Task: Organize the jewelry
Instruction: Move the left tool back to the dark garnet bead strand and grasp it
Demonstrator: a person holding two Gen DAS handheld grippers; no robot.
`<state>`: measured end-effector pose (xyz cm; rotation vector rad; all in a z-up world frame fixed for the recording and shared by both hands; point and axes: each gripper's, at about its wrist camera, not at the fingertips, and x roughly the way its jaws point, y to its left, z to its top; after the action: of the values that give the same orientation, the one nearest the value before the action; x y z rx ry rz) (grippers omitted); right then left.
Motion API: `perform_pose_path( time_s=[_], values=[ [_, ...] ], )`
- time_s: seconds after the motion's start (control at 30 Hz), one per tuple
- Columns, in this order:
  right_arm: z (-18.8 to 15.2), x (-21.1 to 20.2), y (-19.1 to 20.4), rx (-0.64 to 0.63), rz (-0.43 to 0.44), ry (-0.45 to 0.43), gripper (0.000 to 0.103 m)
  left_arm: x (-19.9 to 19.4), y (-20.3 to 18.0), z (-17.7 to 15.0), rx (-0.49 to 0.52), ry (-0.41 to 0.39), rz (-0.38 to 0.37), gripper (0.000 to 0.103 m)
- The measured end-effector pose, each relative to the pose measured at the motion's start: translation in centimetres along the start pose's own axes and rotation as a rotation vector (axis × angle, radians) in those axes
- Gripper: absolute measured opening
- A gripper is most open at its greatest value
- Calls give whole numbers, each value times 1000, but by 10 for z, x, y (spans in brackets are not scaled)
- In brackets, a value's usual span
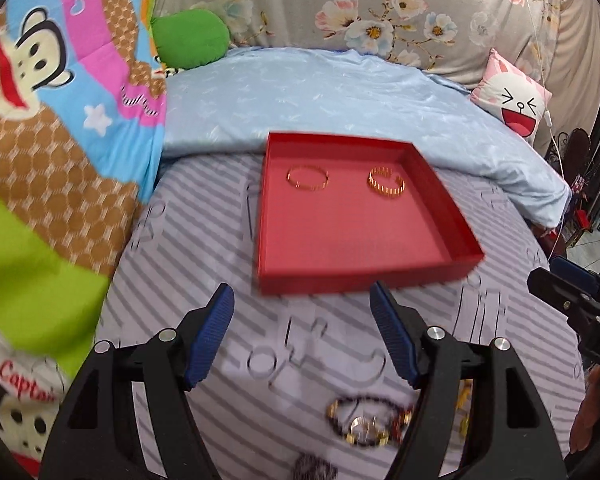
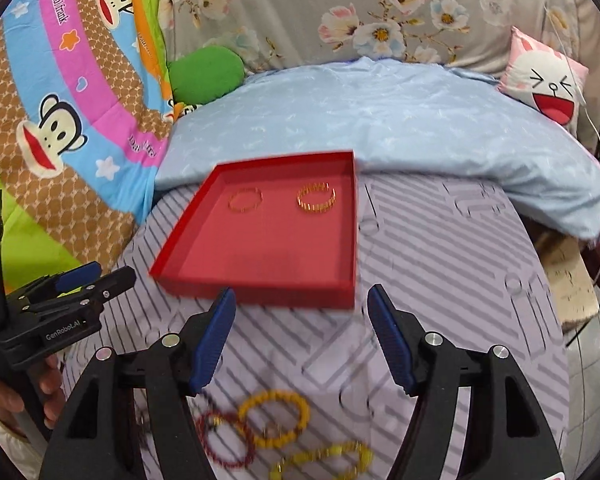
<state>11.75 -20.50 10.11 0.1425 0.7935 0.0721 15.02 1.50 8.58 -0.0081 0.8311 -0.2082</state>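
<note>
Nearest bracelets: a loose cluster lies on the bed closest to the cameras. The right wrist view shows a yellow beaded bracelet (image 2: 274, 418), a dark red beaded bracelet (image 2: 226, 438) touching it, and a paler yellow bracelet (image 2: 324, 460) just beside them. The left wrist view shows a dark beaded bracelet with gold spacers (image 1: 364, 424), blurred.
How they will likely handle: light, limp strands that sag and slide on the cloth. The beads look hard and rounded, so the pads may slip. My guess is a pinch across one side of the loop, away from the overlap.
Left hand-held gripper (image 1: 302, 332): released, blue pads spread wide, nothing between them. It hovers above the bed between the cluster and the box.
Right hand-held gripper (image 2: 302, 334): also released and empty, pads apart, in the same spot on its side.
Red box (image 1: 440, 184): a shallow open tray on the bed beyond both grippers.
Already in the box: a thin gold bangle (image 1: 307, 178) and a ribbed gold cuff (image 1: 386, 182), side by side and apart, near the far wall. These look stiff and will likely keep their shape.
Bed cover (image 2: 440, 264): lilac with grey stripes, soft and uneven.
Surroundings: a pale blue quilt (image 1: 320, 92) behind the box, a cartoon monkey blanket (image 1: 60, 80) to the left, a pink rabbit cushion (image 2: 548, 80) to the right.
</note>
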Motion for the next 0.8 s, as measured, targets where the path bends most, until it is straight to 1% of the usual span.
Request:
perform_pose_path(
  time_s=[0.13,0.23,0.4,0.53,0.67,0.77,0.8],
  values=[
    [-36,-10,-3,7,-15,28,66,-11,2,-40,-15,22,10,67],
    [-53,-14,-4,19,-21,38,66,-17,2,-71,-20,45,26,67],
    [-82,-19,-11,39,-37,69,66,-20,5,-106,-35,79,35,67],
    [-103,-21,-15,53,-54,93,66,-19,5,-124,-46,97,42,67],
    [-120,-21,-19,68,-60,117,66,-18,2,-128,-38,90,43,62],
    [-127,-20,-19,68,-63,125,66,-15,2,-129,-41,96,34,55],
    [-128,-20,-18,67,-64,124,66,-13,2,-129,-46,104,28,50]
  ],
)
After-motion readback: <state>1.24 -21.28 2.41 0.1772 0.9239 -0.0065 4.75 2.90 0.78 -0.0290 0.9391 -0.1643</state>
